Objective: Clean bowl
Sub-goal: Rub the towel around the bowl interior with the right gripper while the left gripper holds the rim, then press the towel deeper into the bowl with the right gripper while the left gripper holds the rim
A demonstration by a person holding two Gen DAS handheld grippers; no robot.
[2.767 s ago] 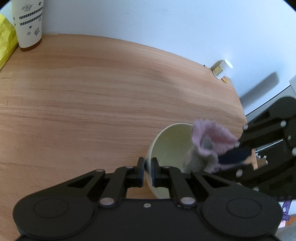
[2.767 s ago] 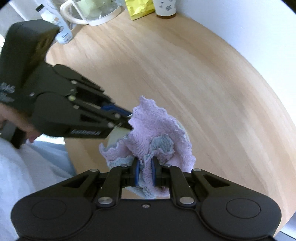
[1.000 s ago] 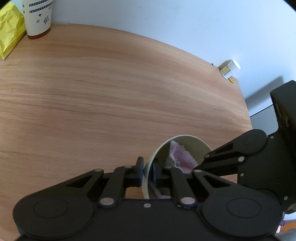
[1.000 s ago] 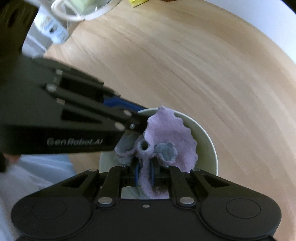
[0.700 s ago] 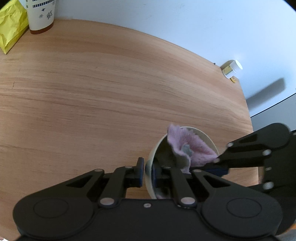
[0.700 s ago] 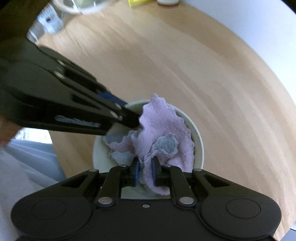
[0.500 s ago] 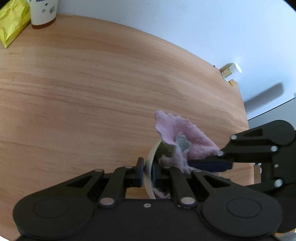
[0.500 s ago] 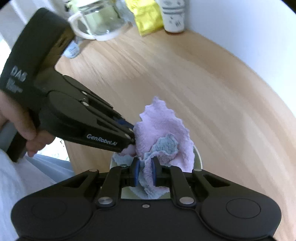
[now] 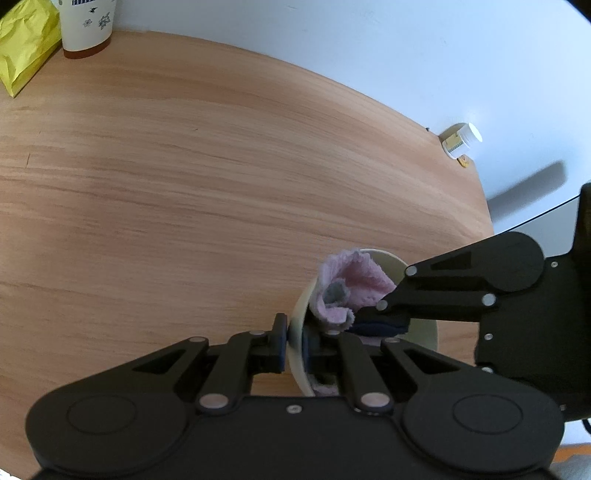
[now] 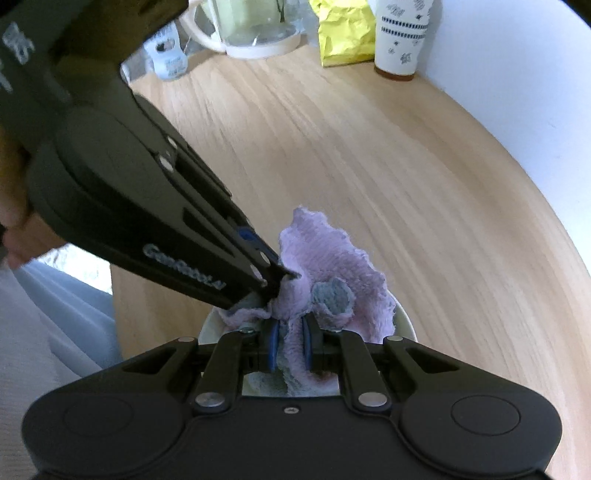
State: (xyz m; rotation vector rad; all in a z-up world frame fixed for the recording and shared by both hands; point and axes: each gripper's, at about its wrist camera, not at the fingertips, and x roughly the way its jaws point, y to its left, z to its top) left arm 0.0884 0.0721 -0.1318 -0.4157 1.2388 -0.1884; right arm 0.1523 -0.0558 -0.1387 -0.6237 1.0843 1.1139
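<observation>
A pale cream bowl (image 9: 424, 328) stands near the front right edge of the wooden table. My left gripper (image 9: 293, 341) is shut on the bowl's near rim, one finger outside and one inside. My right gripper (image 10: 290, 345) is shut on a pink and grey cloth (image 10: 332, 273), which is pushed into the bowl (image 10: 404, 325). In the left wrist view the cloth (image 9: 351, 284) bulges over the bowl's far left rim, with the right gripper (image 9: 380, 326) reaching in from the right. The bowl's inside is mostly hidden by cloth.
A patterned paper cup (image 9: 86, 26) and a yellow bag (image 9: 24, 44) stand at the table's far left by the wall. A small white jar (image 9: 461, 140) sits at the far right edge. A glass kettle (image 10: 251, 26) and a small bottle (image 10: 168, 55) stand beyond.
The cloth has been moving around inside the bowl, lifting above the rim and now sinking lower against the left side. The left gripper keeps its hold on the rim.
</observation>
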